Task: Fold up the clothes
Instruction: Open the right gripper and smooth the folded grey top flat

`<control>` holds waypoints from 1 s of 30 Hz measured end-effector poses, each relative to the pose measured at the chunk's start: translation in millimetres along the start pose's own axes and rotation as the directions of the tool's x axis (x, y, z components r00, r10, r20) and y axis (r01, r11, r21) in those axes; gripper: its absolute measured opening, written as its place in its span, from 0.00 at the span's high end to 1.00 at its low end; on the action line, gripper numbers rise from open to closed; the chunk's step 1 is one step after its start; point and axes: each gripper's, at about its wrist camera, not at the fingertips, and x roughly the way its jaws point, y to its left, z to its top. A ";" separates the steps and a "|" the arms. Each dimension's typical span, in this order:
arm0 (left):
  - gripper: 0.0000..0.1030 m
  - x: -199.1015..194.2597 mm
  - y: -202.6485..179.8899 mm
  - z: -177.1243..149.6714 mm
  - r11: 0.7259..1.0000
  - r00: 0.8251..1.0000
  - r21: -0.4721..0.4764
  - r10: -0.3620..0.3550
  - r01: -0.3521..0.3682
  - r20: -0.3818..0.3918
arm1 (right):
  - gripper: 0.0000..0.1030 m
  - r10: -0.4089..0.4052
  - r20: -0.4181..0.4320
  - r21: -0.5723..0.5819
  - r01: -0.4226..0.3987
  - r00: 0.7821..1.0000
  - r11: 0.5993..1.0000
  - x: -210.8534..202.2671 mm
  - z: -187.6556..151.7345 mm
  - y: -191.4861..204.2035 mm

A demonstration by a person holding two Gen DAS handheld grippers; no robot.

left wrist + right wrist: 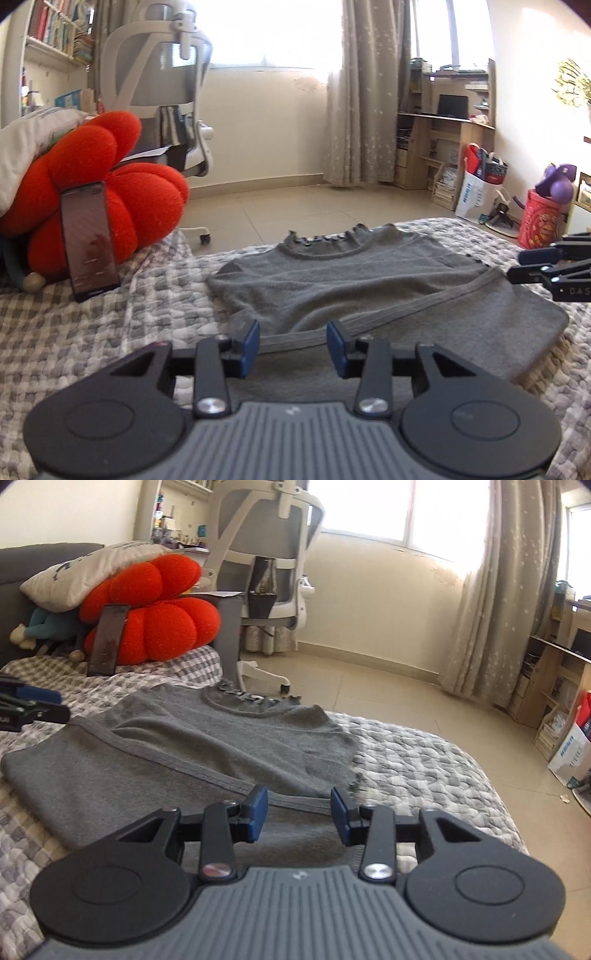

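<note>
We hold our left gripper (pixel 293 343) with its blue pads partly apart and nothing between them. The grey top (pixel 369 284) lies flat on the checkered bed cover (pixel 110 332), just ahead of the fingers, its lower part folded up. Our right gripper (pixel 299 814) is also partly apart and empty, with the hem of the top just beyond its fingertips.

Bright daylight from overexposed window (pixel 273 33), glare washing curtains (pixel 491 590); soft shadows on bedspread (pixel 110 332); fisheye bending, dark vignetted corners; slight overall softness.
</note>
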 end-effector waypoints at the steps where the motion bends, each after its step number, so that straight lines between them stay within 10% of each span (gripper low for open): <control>1: 0.60 3.4 -9.1 0.0 0.999 1.000 0.024 -0.029 0.030 -0.010 | 0.59 0.036 -0.009 -0.022 -0.036 0.999 0.999 0.8 1.4 10.3; 9: 0.60 27.4 -24.9 -21.1 0.989 0.981 0.071 -0.121 0.133 -0.151 | 0.59 0.187 -0.111 -0.048 -0.193 0.976 0.980 17.5 -5.0 48.2; 30: 0.56 -50.5 60.8 -59.6 0.989 0.989 -0.139 -0.067 0.048 -0.135 | 0.63 0.073 -0.113 0.192 -0.050 0.991 0.980 -41.6 -54.1 -50.8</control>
